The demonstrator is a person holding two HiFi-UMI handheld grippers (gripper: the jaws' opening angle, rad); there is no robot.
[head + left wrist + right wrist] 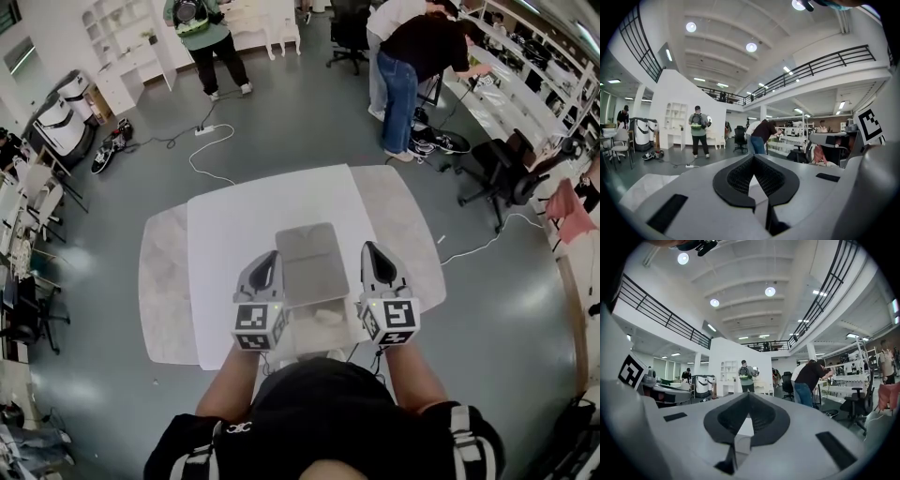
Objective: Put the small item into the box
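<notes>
Left gripper [270, 259] and right gripper [373, 249] are both clamped shut on nothing, flanking the box [312, 265] on the near-centre of the white table [225, 225]. Small item can't be made out, possibly already inside. Box looks like light, stiff card; best pinched at its near lid edge.

The left gripper [267, 258] and right gripper [373, 251] were grey shells with black pads [264, 274], each bearing a black-and-white marker cube [259, 325]. The person wore a black top [319, 412] with white-striped shoulder straps [466, 441].

Bright ceiling lights [751, 47]; fisheye edges, dark vignette.
</notes>
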